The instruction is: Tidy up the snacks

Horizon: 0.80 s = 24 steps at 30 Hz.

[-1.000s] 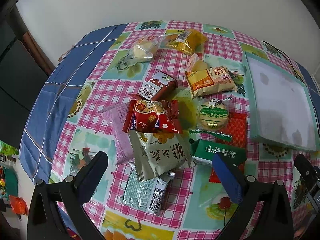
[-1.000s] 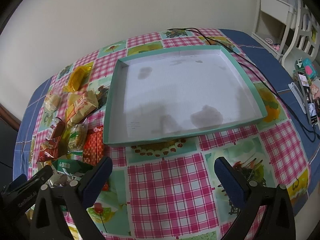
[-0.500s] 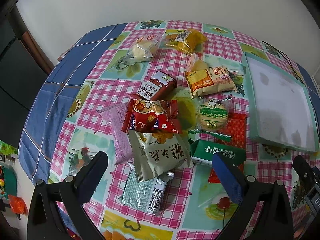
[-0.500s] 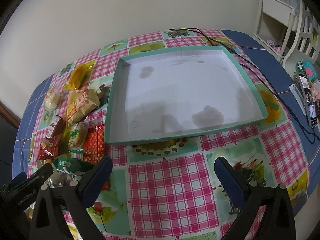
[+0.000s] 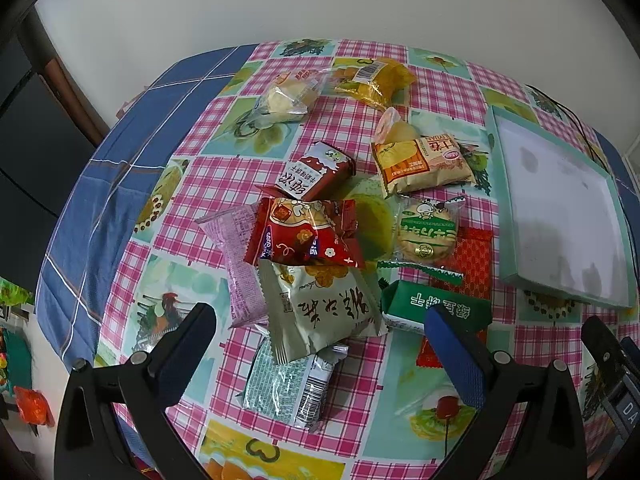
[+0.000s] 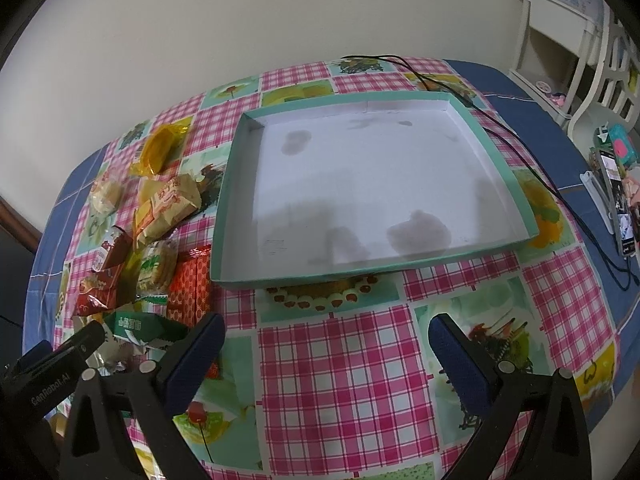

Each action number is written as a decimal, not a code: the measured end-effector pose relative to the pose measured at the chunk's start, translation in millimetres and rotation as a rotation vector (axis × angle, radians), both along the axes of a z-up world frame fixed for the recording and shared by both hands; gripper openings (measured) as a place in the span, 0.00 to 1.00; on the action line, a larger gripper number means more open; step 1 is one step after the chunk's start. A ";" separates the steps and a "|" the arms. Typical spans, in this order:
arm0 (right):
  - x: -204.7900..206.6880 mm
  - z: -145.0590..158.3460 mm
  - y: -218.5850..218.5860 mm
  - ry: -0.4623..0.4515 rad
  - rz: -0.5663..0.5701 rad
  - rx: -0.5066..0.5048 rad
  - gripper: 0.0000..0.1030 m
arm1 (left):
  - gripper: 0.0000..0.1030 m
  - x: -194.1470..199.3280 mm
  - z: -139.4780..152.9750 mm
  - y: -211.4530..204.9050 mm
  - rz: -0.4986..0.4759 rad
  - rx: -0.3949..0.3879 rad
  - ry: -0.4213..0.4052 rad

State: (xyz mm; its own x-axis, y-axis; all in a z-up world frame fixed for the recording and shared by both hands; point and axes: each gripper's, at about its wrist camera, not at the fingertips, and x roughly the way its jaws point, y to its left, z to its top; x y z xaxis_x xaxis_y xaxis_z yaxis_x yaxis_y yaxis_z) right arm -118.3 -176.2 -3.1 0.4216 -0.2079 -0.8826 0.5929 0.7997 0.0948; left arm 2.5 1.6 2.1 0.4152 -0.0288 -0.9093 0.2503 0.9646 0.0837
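Observation:
A pile of snack packets lies on the checked tablecloth: a beige packet (image 5: 320, 304), a red packet (image 5: 304, 234), a green packet (image 5: 432, 308), a silver packet (image 5: 292, 384), a round cracker pack (image 5: 428, 232) and a yellow packet (image 5: 376, 78). My left gripper (image 5: 320, 348) is open and empty, just above the near end of the pile. A shallow teal-rimmed tray (image 6: 496, 152) with a white floor holds nothing. My right gripper (image 6: 326, 356) is open and empty over the cloth in front of the tray. The pile shows at the left of the right wrist view (image 6: 152, 240).
A black cable (image 6: 520, 148) runs past the tray's right side. Phones and small items (image 6: 616, 196) lie at the table's right edge. A white chair (image 6: 600, 40) stands beyond. The wall is close behind the table.
Both views have shifted only slightly; the right gripper has eased back a little from the tray. Nothing was picked up or moved.

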 end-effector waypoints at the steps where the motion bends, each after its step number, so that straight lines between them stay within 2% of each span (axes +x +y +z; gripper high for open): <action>1: 0.4 0.1 -0.7 0.001 0.001 0.000 1.00 | 1.00 0.2 0.0 0.1 0.001 -0.001 0.001; 24: 1.8 -0.9 1.0 0.010 0.011 -0.001 1.00 | 1.00 0.2 -1.8 2.4 0.008 -0.006 0.008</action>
